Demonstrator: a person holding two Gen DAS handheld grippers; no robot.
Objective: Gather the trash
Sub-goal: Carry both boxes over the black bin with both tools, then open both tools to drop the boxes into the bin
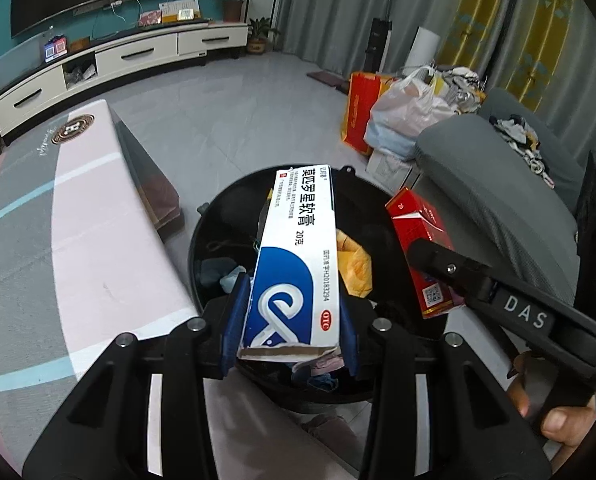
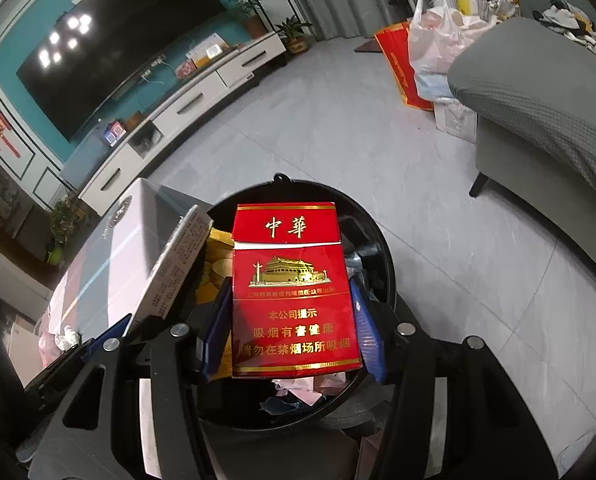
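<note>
Both boxes hang over the open black bin (image 1: 218,240) beside the table's edge, the left tongs (image 1: 294,320) pinching the ointment box (image 1: 294,256) and the right tongs (image 2: 294,320) pinching the cigarette pack (image 2: 294,292), so a careless release near the rim could bounce either onto the floor (image 1: 238,120).

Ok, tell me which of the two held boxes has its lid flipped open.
The red cigarette pack in the right gripper: its hinged top is lifted. The white-and-blue ointment box in the left gripper is long, with a torn end.
</note>
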